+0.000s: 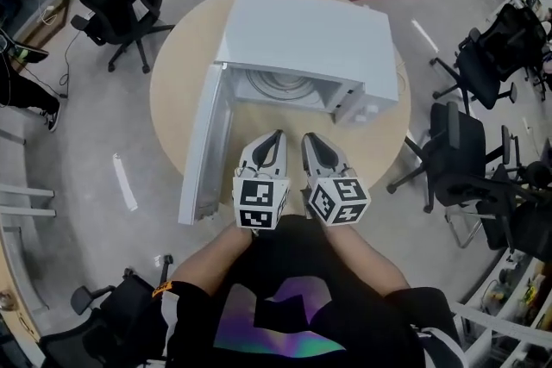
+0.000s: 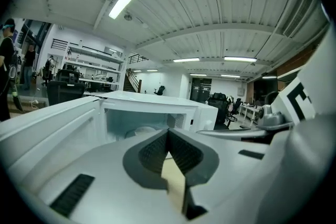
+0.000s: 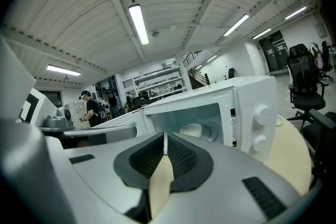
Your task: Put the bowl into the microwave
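As I look down in head view, left tongs (image 1: 277, 136) and right tongs (image 1: 307, 138) sit shut and empty by the open microwave (image 1: 302, 30) on the counter (image 1: 177, 99) | left gripper view: bowl (image 2: 139, 132) looks already inside | right gripper view: I'd push the door (image 3: 126, 117) shut slowly.

We see a smooth, satin-white microwave (image 1: 302, 39) on a matt, pale wood-look bench (image 1: 172, 99). The left hand-held gripper (image 1: 277, 135) and right hand-held gripper (image 1: 307, 137) look like matt grey plastic, their pads (image 2: 154, 151) dark and ribbed.
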A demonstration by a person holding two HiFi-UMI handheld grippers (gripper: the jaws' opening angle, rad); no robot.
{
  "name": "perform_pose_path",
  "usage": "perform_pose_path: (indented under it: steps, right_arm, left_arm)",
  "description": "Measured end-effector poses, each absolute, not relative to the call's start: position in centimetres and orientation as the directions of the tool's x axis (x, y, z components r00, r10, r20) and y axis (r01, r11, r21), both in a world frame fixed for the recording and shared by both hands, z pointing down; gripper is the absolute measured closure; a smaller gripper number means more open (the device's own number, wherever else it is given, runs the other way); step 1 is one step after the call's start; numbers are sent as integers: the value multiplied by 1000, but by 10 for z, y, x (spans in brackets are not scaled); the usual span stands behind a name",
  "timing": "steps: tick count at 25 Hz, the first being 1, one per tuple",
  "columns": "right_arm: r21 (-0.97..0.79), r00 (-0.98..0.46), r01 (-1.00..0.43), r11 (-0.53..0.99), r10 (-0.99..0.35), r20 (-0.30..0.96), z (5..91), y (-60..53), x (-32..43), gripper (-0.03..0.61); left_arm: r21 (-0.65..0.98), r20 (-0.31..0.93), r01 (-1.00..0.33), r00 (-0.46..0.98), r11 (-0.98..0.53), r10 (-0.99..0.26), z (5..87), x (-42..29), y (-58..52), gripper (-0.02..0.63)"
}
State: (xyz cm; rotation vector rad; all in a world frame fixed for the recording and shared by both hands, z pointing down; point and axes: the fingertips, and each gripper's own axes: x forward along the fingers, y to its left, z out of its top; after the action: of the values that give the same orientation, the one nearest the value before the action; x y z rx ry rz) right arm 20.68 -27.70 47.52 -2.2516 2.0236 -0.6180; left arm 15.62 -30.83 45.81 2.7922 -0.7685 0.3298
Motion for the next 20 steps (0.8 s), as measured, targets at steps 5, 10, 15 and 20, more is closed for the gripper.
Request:
perform_pose_path:
  steps: [5,10,15,20]
  right_arm:
    - [-267,81,-951,-155,-960,268,471,-249,196,541]
    - [-239,119,-953,-188,-954,277,470,-224,201,541]
    - [-213,125,-959,-187,-953,277,467,-205,210,541]
    - [-196,100,-967,-160,-953,285,469,-182,220,541]
  left_arm:
    - [187,250,-499,857,-846,-451,455,146,-284,568]
    - [193,236,-455,882,-869,-409,454,153,-261,568]
    - [185,243,-446,884,-876,-399,453,161,-243,568]
    - [179,257,-459,876,-870,-409,454,173,-219,568]
